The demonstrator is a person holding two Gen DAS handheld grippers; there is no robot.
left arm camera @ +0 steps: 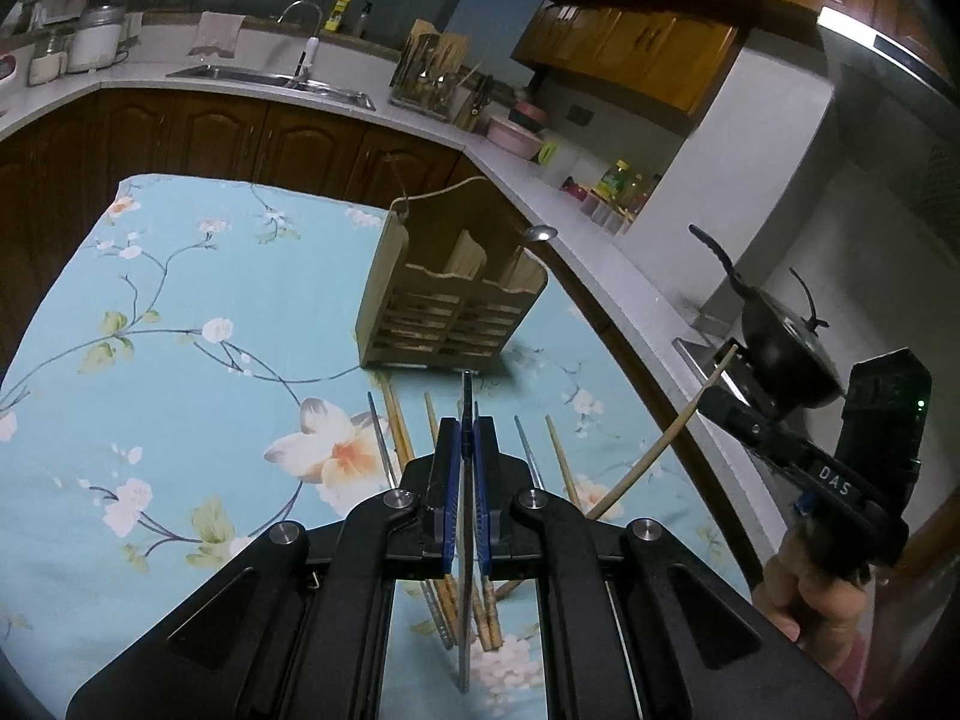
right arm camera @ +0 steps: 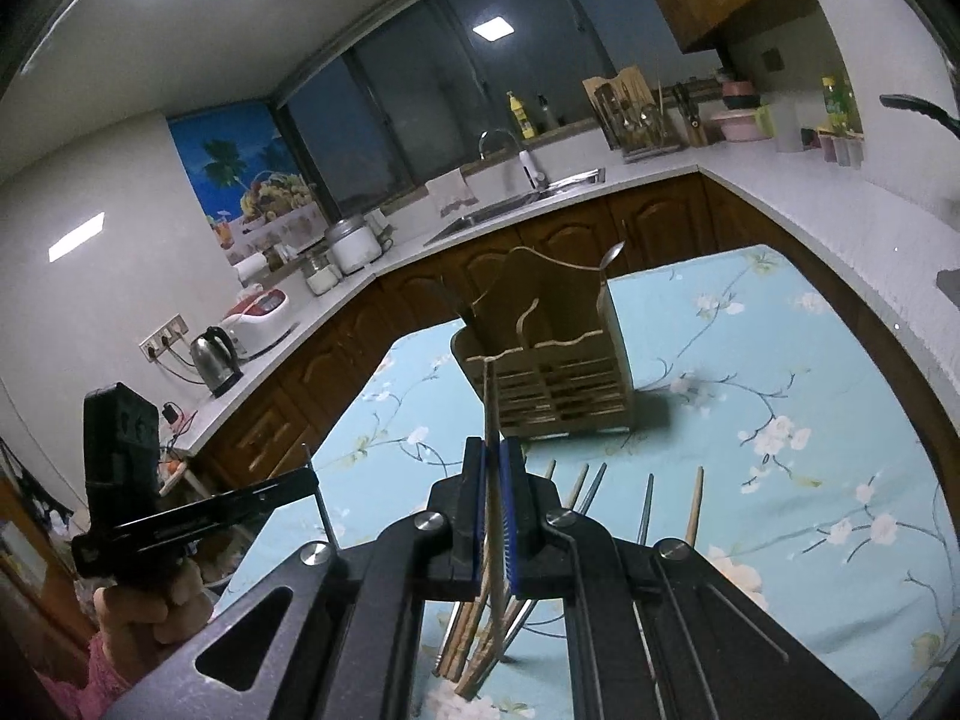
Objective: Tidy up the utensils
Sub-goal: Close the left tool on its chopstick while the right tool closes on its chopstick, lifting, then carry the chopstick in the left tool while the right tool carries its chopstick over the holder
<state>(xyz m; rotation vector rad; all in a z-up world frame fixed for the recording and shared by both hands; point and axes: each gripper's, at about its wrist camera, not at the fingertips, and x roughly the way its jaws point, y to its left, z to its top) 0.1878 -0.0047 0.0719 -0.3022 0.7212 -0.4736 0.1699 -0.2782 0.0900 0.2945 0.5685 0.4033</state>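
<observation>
A wooden utensil holder (left arm camera: 447,294) stands on the floral blue tablecloth (left arm camera: 180,360); it also shows in the right wrist view (right arm camera: 552,360), with a spoon (right arm camera: 613,255) sticking out of it. My left gripper (left arm camera: 467,438) is shut on a metal chopstick (left arm camera: 466,408) above the table. My right gripper (right arm camera: 493,468) is shut on a wooden chopstick (right arm camera: 490,402) and shows at the right of the left wrist view (left arm camera: 750,420). Several wooden and metal chopsticks (left arm camera: 396,426) lie loose on the cloth below both grippers, also in the right wrist view (right arm camera: 696,504).
A white L-shaped counter (left arm camera: 600,252) with brown cabinets runs behind and right of the table. It carries a sink (left arm camera: 270,78), a second utensil rack (left arm camera: 429,69), jars, bowls, a black wok (left arm camera: 780,354), a kettle (right arm camera: 213,360) and a rice cooker.
</observation>
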